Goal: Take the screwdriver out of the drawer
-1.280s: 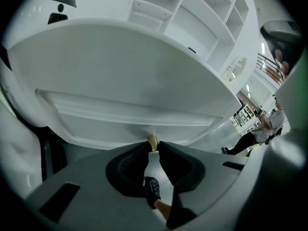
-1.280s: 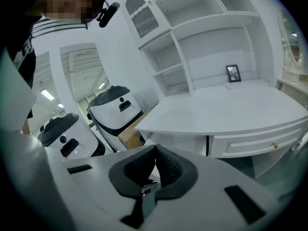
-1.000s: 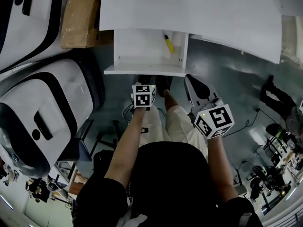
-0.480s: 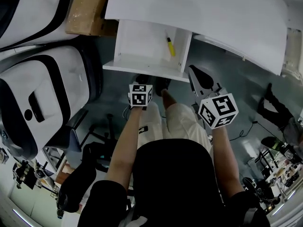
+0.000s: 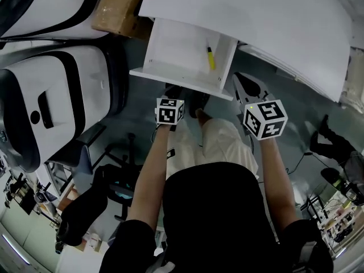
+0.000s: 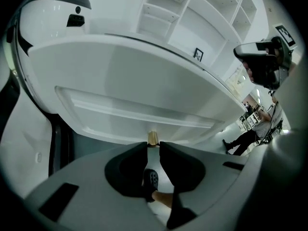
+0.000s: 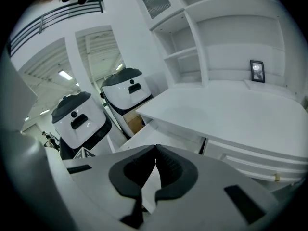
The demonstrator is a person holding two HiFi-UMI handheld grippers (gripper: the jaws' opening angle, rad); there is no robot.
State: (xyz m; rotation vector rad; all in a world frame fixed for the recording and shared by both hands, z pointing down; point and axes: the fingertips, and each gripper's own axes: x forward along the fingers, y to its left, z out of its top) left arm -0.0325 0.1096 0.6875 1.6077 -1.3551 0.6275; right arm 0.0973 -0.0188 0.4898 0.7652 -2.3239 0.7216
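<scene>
Two grippers are held short of an open white drawer [image 5: 170, 47], which is pulled out from under a white desk [image 5: 256, 21]. In the head view the drawer is seen at 12 o'clock from the left gripper [image 6: 153, 145] and at about 11 o'clock from the right gripper [image 7: 155, 149]. The yellow screwdriver [image 5: 210, 57] is seen lying on the drawer floor close to the right wall, at about 1 o'clock from the left gripper, and is touched by neither tool.

In the left gripper view the fingers are parted by a narrow gap and have just been opening. Nothing is clamped between them. A small brass knob [image 6: 152, 137] on the drawer front is seen just past the tips at 12 o'clock, in line with the gap but not pressed by the pads. A shoe and a bare ankle are visible through the gap lower down.

In the right gripper view the ribbed pads are brought fully together at their tips, and nothing is held.
</scene>
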